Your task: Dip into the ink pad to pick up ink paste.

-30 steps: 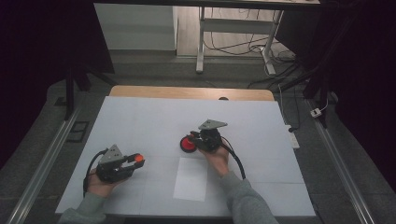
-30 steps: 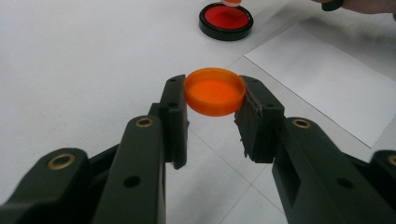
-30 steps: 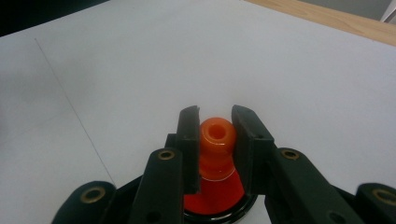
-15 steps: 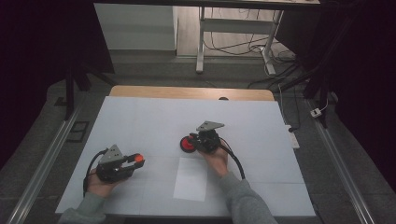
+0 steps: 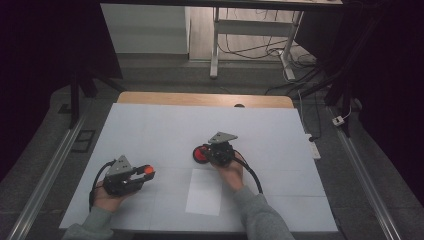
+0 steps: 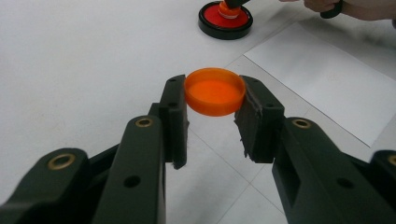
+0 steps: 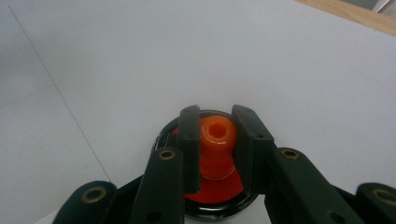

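Observation:
My left gripper (image 6: 214,106) is shut on a round orange cap (image 6: 215,91), held a little above the white table; in the high view this left gripper (image 5: 142,173) sits at the front left with the orange cap (image 5: 148,171) at its tip. At the table's middle stands a red disc with a black rim (image 5: 201,154), bearing an orange neck (image 7: 217,140) with a hole in its top. My right gripper (image 7: 217,133) is shut on that neck, both pads pressing its sides. The right gripper (image 5: 210,152) points left in the high view. The red disc (image 6: 224,19) also shows far off in the left gripper view.
A white sheet of paper (image 5: 204,191) lies at the front middle, between the two hands. The white table cover (image 5: 165,130) ends at a wooden strip (image 5: 200,99) at the back. Metal rails run along both sides; a power strip (image 5: 313,148) lies at the right edge.

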Motion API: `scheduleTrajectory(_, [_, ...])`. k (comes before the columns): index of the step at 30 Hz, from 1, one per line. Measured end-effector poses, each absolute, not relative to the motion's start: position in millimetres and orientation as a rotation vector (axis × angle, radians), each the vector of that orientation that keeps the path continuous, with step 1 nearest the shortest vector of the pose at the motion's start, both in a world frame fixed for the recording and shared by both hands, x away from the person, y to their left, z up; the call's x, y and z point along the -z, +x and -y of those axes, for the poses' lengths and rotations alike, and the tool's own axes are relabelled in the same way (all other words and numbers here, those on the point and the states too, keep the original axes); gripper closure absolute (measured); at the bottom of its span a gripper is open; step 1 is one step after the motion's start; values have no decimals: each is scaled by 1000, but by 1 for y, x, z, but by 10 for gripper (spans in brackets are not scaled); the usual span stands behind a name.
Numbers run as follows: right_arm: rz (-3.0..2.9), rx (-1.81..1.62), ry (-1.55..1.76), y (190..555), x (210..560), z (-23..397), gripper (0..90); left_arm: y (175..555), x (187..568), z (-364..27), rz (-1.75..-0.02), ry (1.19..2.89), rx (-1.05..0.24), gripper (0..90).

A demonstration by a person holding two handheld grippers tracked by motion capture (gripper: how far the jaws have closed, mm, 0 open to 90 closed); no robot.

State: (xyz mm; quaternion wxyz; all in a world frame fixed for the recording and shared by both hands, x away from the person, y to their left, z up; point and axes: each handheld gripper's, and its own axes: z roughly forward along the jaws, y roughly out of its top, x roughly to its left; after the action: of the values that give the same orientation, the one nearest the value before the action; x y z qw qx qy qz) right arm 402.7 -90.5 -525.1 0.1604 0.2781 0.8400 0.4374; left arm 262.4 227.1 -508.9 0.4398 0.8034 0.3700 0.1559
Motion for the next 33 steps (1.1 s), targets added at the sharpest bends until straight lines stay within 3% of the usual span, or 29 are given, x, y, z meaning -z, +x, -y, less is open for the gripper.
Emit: scheduleTrajectory(33, [-2415, -1244, 815, 405, 524, 90, 729, 263, 509, -228, -921, 1994, -389, 644])
